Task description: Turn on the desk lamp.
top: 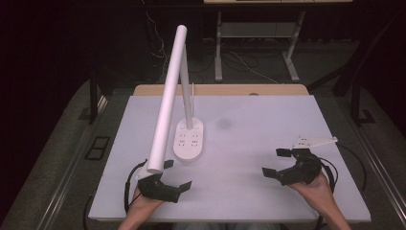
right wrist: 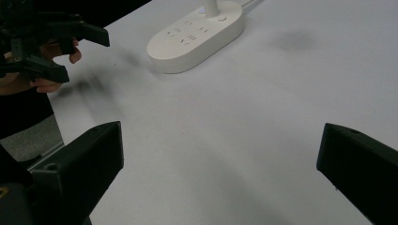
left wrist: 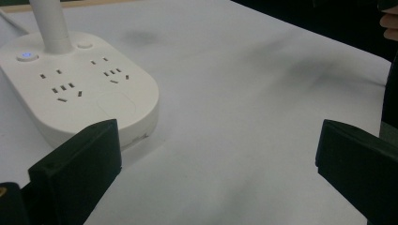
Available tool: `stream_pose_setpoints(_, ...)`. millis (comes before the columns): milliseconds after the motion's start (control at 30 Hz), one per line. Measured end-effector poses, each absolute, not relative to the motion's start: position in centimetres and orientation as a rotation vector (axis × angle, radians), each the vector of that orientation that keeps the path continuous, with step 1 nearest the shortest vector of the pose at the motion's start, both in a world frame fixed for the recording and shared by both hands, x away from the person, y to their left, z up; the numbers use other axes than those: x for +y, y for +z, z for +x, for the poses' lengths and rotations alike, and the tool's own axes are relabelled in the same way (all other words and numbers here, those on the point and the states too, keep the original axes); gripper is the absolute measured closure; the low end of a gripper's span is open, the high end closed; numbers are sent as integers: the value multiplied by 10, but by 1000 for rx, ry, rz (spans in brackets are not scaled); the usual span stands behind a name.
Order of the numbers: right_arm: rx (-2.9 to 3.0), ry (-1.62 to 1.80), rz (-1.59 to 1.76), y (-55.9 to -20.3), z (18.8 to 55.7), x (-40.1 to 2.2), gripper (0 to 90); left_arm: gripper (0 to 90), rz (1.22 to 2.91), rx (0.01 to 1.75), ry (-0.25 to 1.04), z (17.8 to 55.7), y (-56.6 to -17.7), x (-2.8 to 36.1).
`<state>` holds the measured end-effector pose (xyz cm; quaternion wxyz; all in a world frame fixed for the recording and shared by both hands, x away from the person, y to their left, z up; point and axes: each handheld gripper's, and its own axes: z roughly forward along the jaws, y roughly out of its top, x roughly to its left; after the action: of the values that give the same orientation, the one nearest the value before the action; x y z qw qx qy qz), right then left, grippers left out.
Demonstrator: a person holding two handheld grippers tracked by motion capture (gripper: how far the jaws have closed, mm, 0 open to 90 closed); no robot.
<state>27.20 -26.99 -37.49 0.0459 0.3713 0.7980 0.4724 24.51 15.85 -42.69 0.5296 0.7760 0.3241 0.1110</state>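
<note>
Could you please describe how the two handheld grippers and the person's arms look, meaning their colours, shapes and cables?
Both grippers are black, each with two flat, blocky jaws. The left gripper trails a black cable that loops at the table's near edge. The right gripper carries a pale grey three-cornered plate on top and also trails a black cable. The forearms are bare, with no sleeves in view.

A white table (top: 268, 143) carries a white lamp base with sockets (top: 188, 140), left of centre.
</note>
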Motion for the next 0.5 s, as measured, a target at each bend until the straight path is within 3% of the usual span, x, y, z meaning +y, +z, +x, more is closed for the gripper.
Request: stream_pose_setpoints(500,2464,1419,1100,-358,292,-258,5,0,1862,767,261,245,-427,158)
